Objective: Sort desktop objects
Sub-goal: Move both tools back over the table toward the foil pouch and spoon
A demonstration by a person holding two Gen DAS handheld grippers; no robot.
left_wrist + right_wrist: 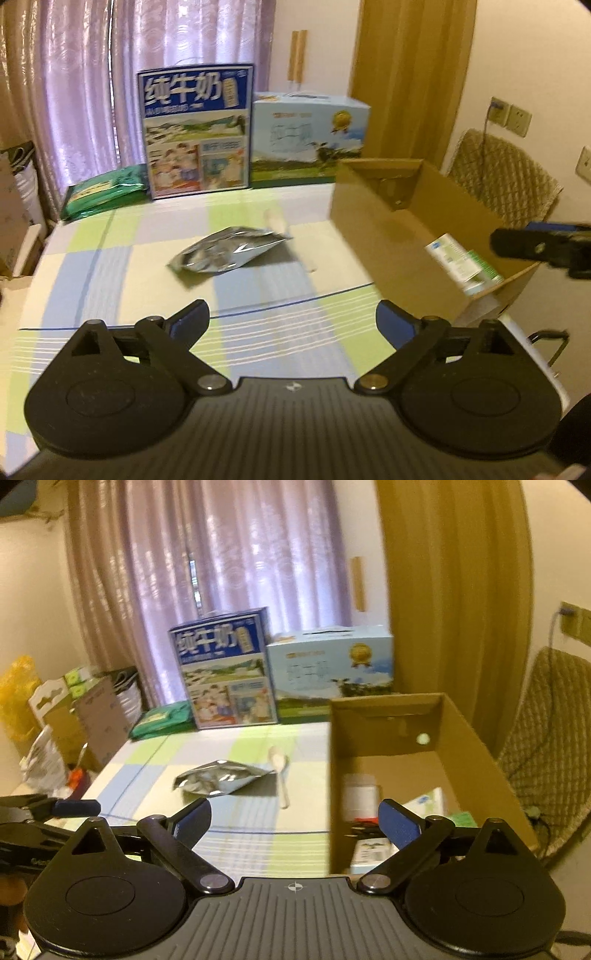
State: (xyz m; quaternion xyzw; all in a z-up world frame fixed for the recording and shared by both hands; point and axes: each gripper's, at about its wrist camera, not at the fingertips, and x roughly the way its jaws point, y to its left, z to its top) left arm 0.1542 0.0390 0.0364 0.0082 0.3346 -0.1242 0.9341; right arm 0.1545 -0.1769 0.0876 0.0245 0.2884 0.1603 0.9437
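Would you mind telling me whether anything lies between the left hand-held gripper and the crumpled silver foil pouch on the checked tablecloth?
Nothing visible does. The left hand-held gripper is open, and only bare checked tablecloth lies between it and the crumpled silver foil pouch. The open brown cardboard box stands off to the right.

- The tall blue milk carton (195,133) standing at the far edge of the worktop (110,266) carries large white characters across its top: 纯牛奶. The smaller lines beneath them are too blurred to read.
- The same carton in the right wrist view (225,672) shows the same three characters, softer but still legible.
- The pale blue box (308,136) just beside it has a gold medal emblem and faint print, none of it readable.
- The green packet (103,190) and the small boxes inside the cardboard box (388,236) bear print too small to make out.
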